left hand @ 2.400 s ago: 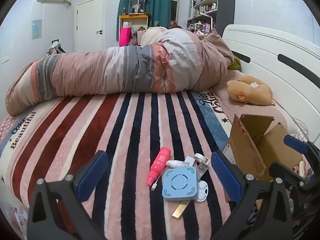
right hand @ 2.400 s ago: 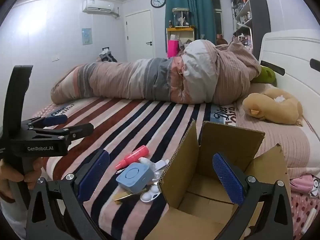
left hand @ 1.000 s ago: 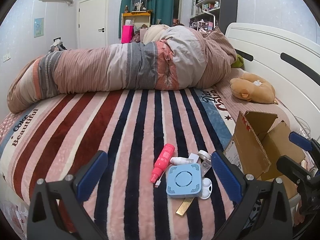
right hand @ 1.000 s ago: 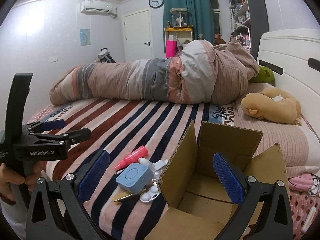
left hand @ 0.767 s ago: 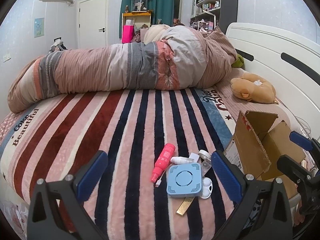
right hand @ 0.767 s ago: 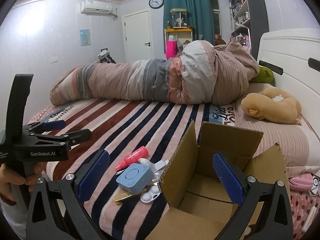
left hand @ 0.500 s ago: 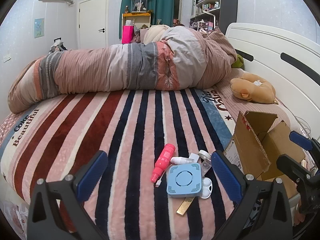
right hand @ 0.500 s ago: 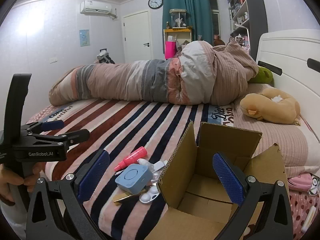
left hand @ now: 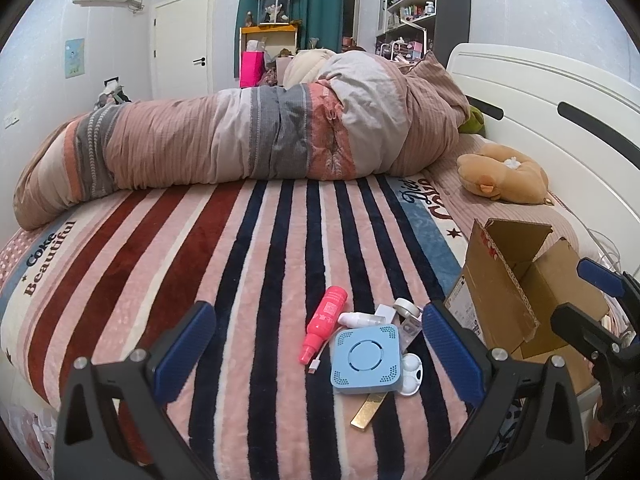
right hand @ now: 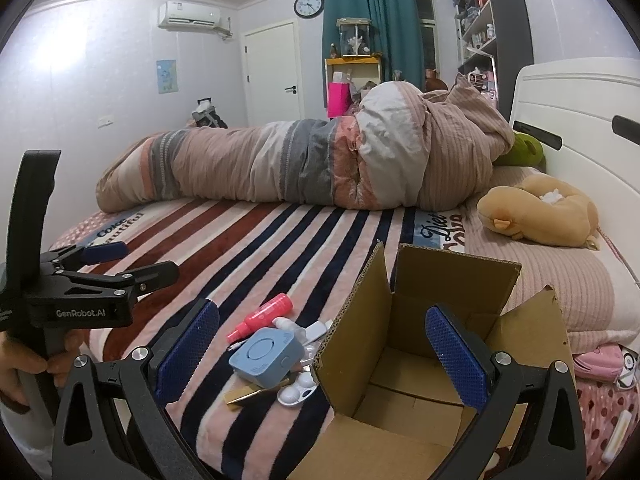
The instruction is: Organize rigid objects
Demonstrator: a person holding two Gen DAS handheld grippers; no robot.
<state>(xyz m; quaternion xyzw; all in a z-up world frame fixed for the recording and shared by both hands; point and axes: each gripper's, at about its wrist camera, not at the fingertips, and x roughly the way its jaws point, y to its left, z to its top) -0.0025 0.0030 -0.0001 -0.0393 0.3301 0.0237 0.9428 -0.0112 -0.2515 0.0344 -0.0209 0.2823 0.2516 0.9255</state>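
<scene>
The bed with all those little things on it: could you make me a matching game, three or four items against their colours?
Things:
1. square plastic box with a round grille
2. slim spray bottle
3. open cardboard carton
4. flat metal bar

Colours:
A. brown
B. gold
C. light blue
D. pink-red

Pairs: 1-C, 2-D, 3-A, 4-B
</scene>
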